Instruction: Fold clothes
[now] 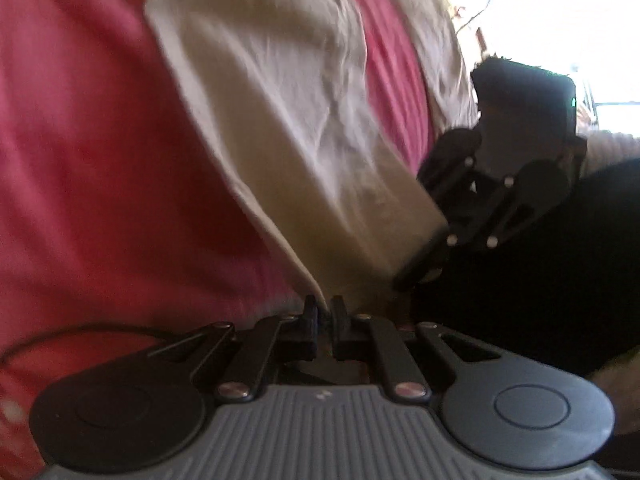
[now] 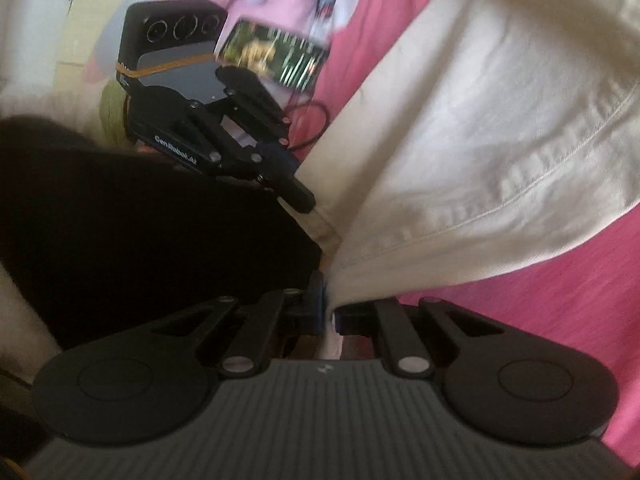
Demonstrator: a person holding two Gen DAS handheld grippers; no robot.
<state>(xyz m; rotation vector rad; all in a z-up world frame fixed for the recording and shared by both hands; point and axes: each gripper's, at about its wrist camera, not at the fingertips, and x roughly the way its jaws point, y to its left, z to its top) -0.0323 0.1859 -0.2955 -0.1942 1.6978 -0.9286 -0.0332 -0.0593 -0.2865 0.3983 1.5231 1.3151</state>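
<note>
Left gripper (image 1: 325,312), bottom centre of the left wrist view, is pinched shut on the near edge of the cream garment (image 1: 280,120). From there the cloth runs toward the upper left over the pink bedcover (image 1: 80,160). Right gripper (image 2: 329,308) is likewise clamped on the hem; the two grippers sit close together.

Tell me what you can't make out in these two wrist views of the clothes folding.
- Cream garment: its type and full outline; both views cut it off and motion blurs it.
- Left gripper: whether cloth sits between its shut tips; the cloth edge meets them in shadow, left wrist view.
- Black fabric: what it is; too dark, both views.
- Colourful flat item on the pink sheet: blurred, partly behind the other gripper, right wrist view.
</note>
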